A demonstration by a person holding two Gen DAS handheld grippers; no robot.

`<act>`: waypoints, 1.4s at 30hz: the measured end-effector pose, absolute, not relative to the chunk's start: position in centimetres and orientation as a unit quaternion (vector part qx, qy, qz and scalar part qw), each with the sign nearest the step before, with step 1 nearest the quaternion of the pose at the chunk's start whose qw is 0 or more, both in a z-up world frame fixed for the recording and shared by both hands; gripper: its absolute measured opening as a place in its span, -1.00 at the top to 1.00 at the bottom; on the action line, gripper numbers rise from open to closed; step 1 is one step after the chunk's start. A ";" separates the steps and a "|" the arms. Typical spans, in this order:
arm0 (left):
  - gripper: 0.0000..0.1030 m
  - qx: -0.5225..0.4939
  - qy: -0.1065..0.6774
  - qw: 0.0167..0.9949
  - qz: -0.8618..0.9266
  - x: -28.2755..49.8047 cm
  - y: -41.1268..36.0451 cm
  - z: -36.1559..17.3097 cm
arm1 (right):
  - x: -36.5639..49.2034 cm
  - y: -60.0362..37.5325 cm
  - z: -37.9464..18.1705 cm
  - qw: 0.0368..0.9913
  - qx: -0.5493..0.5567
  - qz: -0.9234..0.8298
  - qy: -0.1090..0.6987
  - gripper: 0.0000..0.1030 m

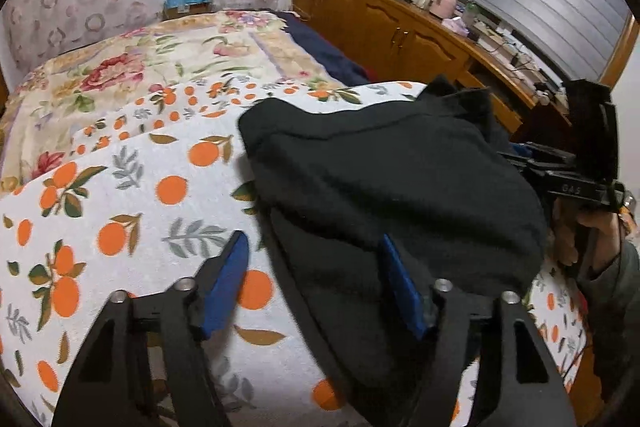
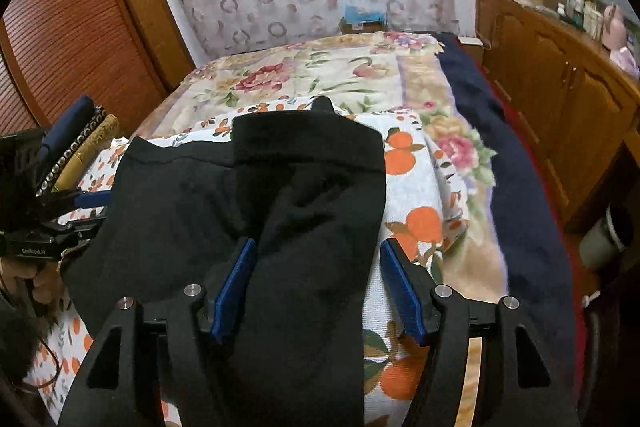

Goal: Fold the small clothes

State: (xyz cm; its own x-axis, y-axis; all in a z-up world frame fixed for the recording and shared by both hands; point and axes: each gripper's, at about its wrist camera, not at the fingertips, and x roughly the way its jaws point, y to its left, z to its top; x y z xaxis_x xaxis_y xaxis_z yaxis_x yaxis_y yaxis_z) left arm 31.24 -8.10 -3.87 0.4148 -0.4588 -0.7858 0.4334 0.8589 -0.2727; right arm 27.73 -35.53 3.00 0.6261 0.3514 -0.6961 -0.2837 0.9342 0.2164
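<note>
A black garment [image 1: 392, 187] lies partly folded on an orange-print white cloth [image 1: 132, 211] on the bed; it also shows in the right wrist view [image 2: 280, 195]. My left gripper [image 1: 316, 247] is open at the garment's left edge, with the edge lying between its blue pads [image 1: 228, 283]. My right gripper [image 2: 318, 251] is open over the garment's right part, with cloth between its blue pads [image 2: 236, 287]. The right gripper also shows in the left wrist view [image 1: 576, 171], at the garment's far right. The left gripper shows at the left in the right wrist view [image 2: 52, 219].
A floral bedspread [image 1: 132, 63] covers the bed behind the cloth. A dark blue blanket [image 2: 516, 163] runs along the bed's right side. A wooden sideboard [image 1: 400, 27] with clutter stands to the right. A wooden wardrobe [image 2: 72, 39] stands to the left.
</note>
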 end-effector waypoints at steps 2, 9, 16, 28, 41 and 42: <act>0.01 -0.020 0.472 0.837 -0.276 31.2 -8.3 -3.9 | 27.8 -35.5 3.1 0.900 0.045 0.183 0.393 -0.29; 0.65 -0.039 0.472 0.829 -0.298 31.0 -8.3 -3.6 | 27.6 -35.7 3.1 0.892 0.051 0.214 0.395 0.16; 0.76 -0.018 0.423 0.851 -0.311 28.3 -8.6 0.0 | 26.5 -35.5 4.0 0.903 0.027 0.219 0.367 0.60; 0.80 -0.025 0.348 0.885 -0.308 24.1 -5.4 5.9 | 22.7 -33.6 6.9 0.924 0.020 0.241 0.297 0.63; 0.80 -0.028 0.294 0.924 -0.242 21.9 1.7 9.9 | 23.5 -28.6 9.1 0.924 -0.021 0.292 0.245 0.63; 0.80 -0.030 0.291 0.927 -0.235 21.8 2.5 10.2 | 23.8 -27.9 9.3 0.923 -0.025 0.298 0.240 0.63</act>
State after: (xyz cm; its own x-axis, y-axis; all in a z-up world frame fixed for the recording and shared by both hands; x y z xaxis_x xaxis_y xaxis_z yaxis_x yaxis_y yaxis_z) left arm 21.84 2.52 10.16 0.7201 -0.4538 -0.5249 0.4192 0.8874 -0.1921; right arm 23.76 -27.94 9.28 0.7069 0.5382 -0.4589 -0.5624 0.8212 0.0968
